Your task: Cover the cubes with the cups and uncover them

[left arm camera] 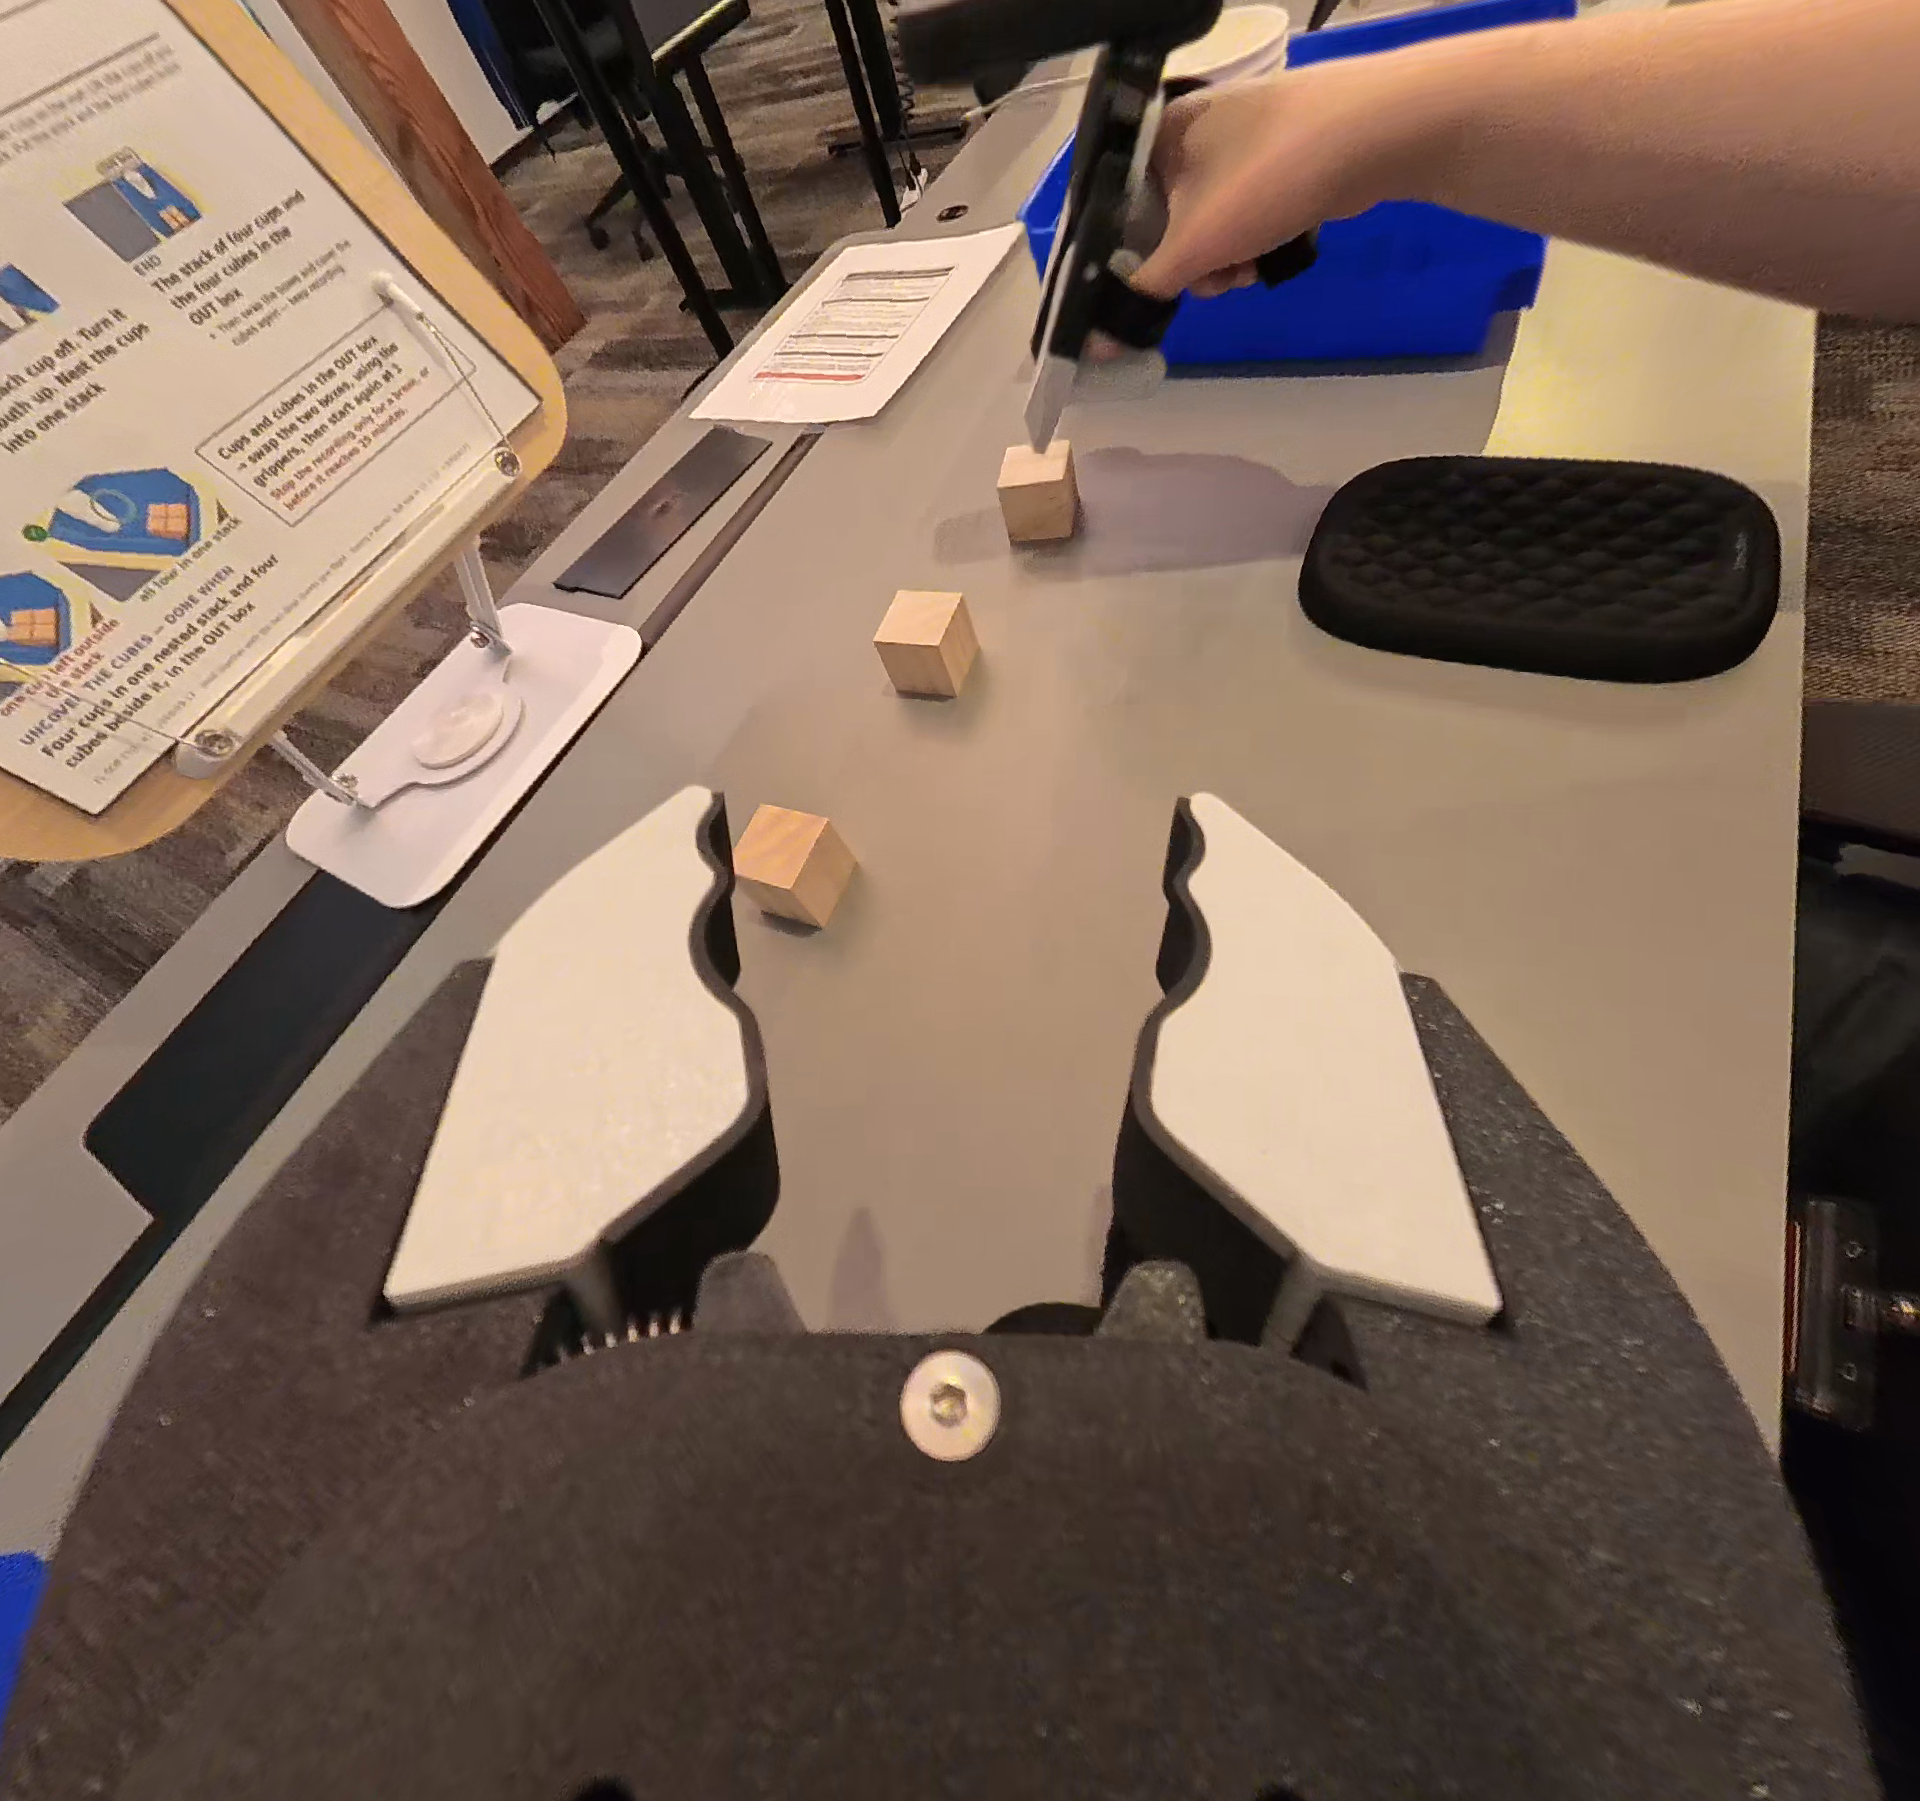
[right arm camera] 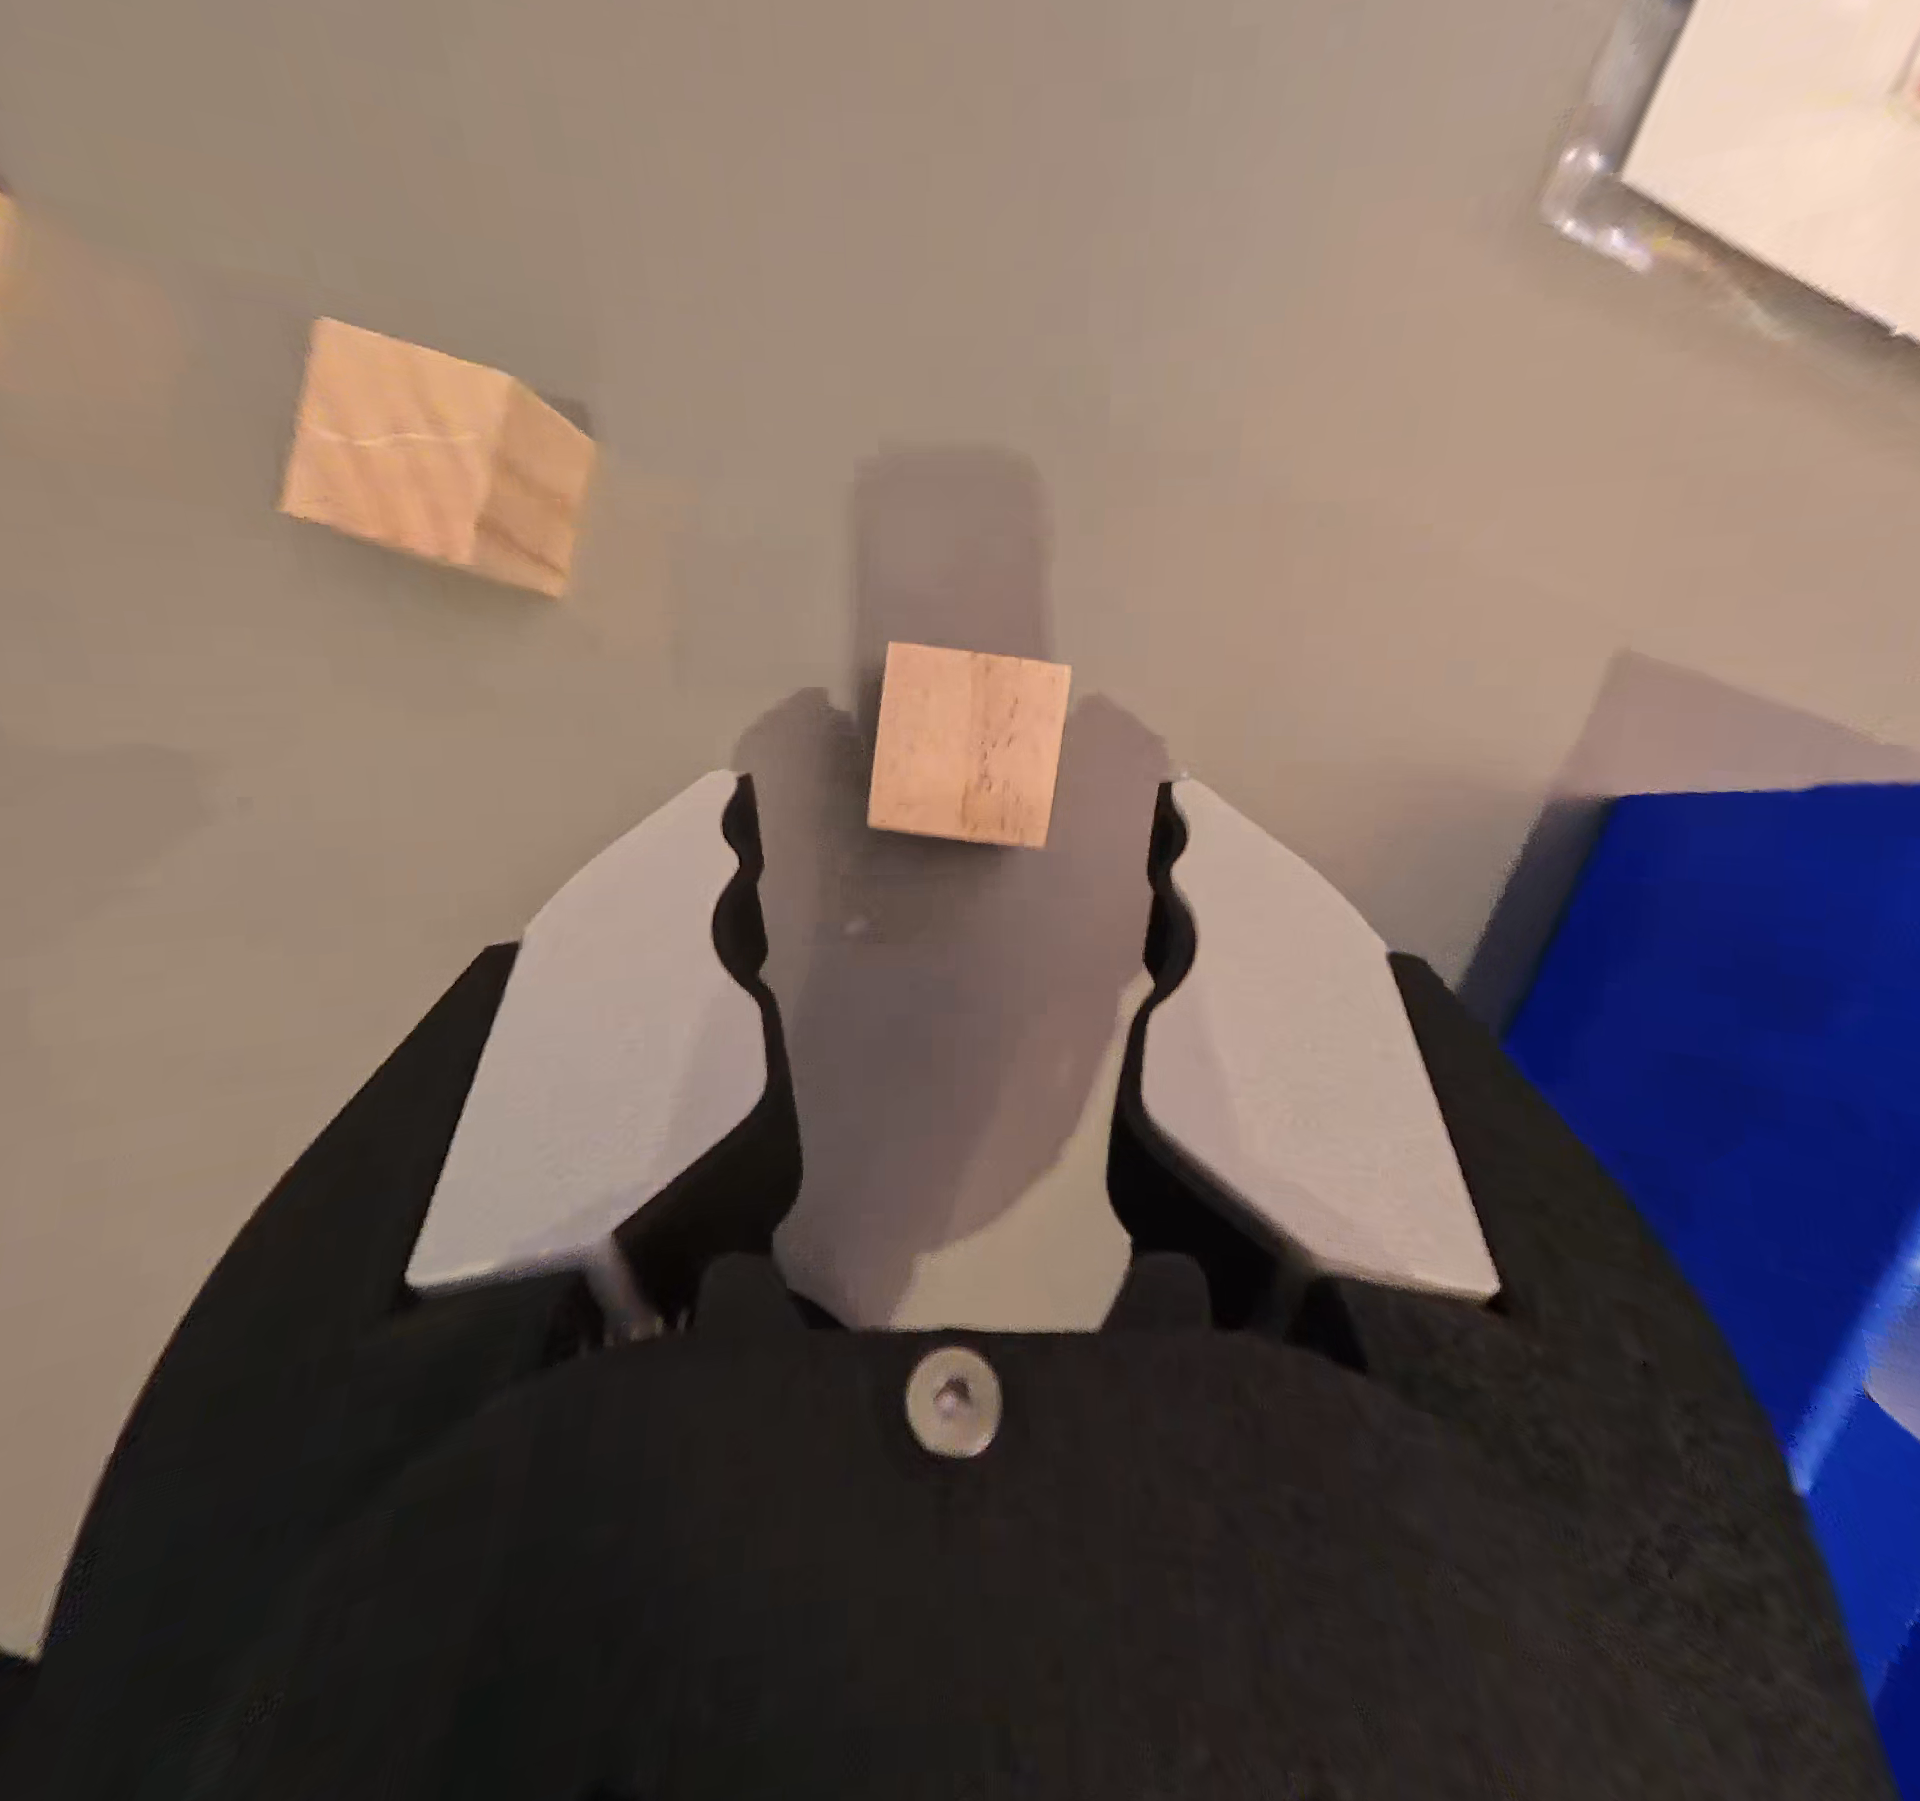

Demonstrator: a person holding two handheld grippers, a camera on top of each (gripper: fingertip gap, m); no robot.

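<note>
Three wooden cubes stand in a diagonal row on the grey table (left arm camera: 1039,972): a near cube (left arm camera: 793,864), a middle cube (left arm camera: 925,643) and a far cube (left arm camera: 1036,495). My left gripper (left arm camera: 948,816) is open and empty, with the near cube just ahead of its left fingertip. My right gripper (left arm camera: 1042,421) points down right above the far cube. In the right wrist view my right gripper (right arm camera: 956,795) is open, and the far cube (right arm camera: 968,745) lies on the table just past its tips. The middle cube (right arm camera: 431,456) lies to the left. A white cup (left arm camera: 1231,47) shows behind the gripper.
A blue bin (left arm camera: 1382,286) stands at the far right and also shows in the right wrist view (right arm camera: 1714,1076). A black padded rest (left arm camera: 1538,567) lies at the right. An instruction board on a white stand (left arm camera: 239,380) is at the left. A printed sheet (left arm camera: 862,328) lies beyond.
</note>
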